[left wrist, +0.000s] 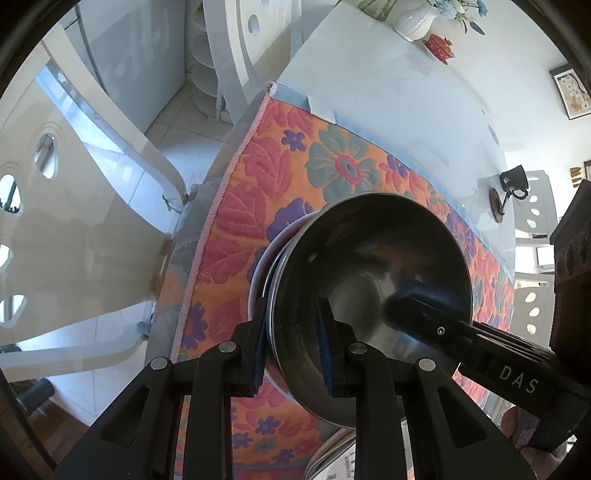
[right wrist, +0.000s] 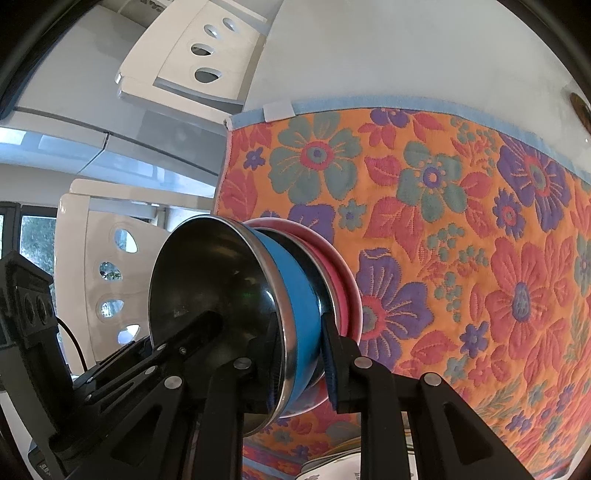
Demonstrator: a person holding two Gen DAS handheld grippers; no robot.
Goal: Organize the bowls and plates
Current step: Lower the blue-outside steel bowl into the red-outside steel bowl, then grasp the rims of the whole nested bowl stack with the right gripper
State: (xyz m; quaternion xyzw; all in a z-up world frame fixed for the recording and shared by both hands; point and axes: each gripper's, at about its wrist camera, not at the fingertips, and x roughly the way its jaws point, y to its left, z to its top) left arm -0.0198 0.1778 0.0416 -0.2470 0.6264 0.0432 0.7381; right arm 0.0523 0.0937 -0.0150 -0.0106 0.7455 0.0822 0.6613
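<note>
A steel bowl with a blue outside (left wrist: 369, 280) (right wrist: 291, 317) sits on a stack of dishes on the floral cloth. Under it a pink plate (right wrist: 345, 284) shows, and a white rim (left wrist: 258, 269) shows beside it in the left wrist view. My left gripper (left wrist: 293, 343) is shut on the bowl's near rim, one finger inside, one outside. My right gripper (right wrist: 299, 362) is shut on the same bowl's wall, and one of its fingers (left wrist: 424, 314) reaches into the bowl in the left wrist view.
The floral cloth (right wrist: 461, 229) covers the near part of a white table (left wrist: 388, 85). A white vase (left wrist: 415, 20), a red box (left wrist: 439, 46) and a black mug (left wrist: 513, 179) stand on it. White chairs (left wrist: 92, 206) (right wrist: 184, 66) stand around it. Patterned plates (right wrist: 332, 465) lie at the near edge.
</note>
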